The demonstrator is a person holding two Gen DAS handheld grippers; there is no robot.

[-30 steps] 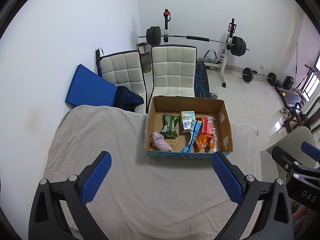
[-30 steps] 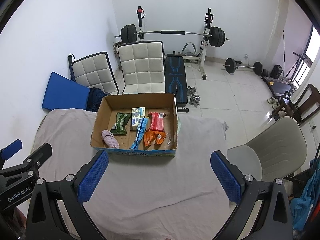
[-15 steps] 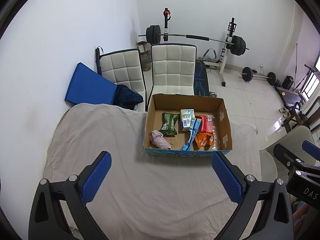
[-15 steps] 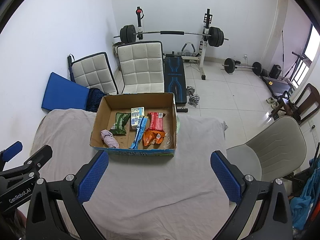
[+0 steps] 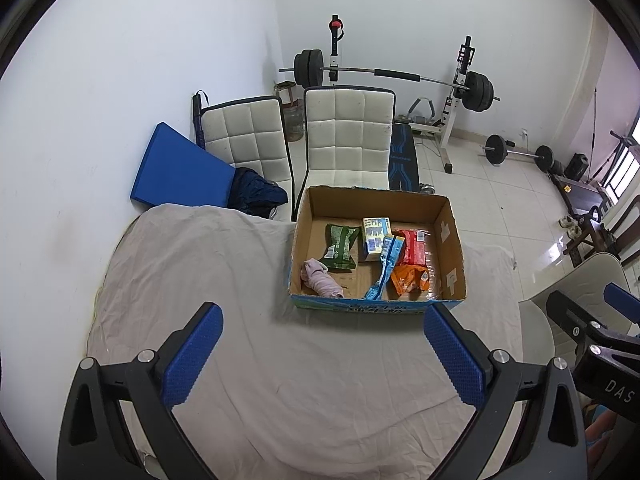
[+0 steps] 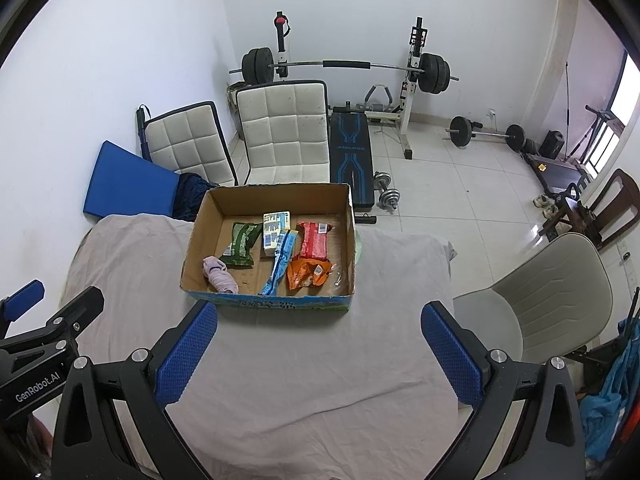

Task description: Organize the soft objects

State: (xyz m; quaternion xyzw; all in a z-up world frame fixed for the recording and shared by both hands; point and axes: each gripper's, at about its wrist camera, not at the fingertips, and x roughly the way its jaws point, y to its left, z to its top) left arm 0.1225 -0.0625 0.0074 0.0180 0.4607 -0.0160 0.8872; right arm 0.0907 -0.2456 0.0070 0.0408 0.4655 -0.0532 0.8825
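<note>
Currently, both tools idle above the cloth; entries follow.

Left gripper (image 5: 322, 354): black frame, blue textured pads, jaws spread wide, nothing between them; held over the near part of the table, short of the box.

Right gripper (image 6: 318, 352): same build, jaws equally wide apart, nothing held; also short of the box, to the right of the left one.

Surface: table under a wrinkled grey-beige cloth (image 5: 200, 280).

Container: open brown cardboard box with a blue printed front panel (image 6: 276, 303), standing on the cloth at the far middle of the table.

Box contents, left to right:
- pink rolled fabric bundle (image 5: 320, 278), near-left corner of the box floor.
- dark green snack pouch (image 5: 339, 246), just behind the bundle.
- small yellow-and-blue carton (image 5: 375, 238), centre rear.
- long light-blue sachet strip (image 5: 385, 266), lying diagonally, its near end by the front wall.
- red flat packet (image 5: 412, 246), right of the strip.
- orange crumpled packet (image 5: 410, 278), in front of the red one.

Background: two white quilted chairs (image 6: 284, 136) behind the table; blue pad (image 6: 128, 180) leaning at the wall; barbell on a rack (image 6: 344, 66); beige plastic chair (image 6: 552, 292) at right.
</note>
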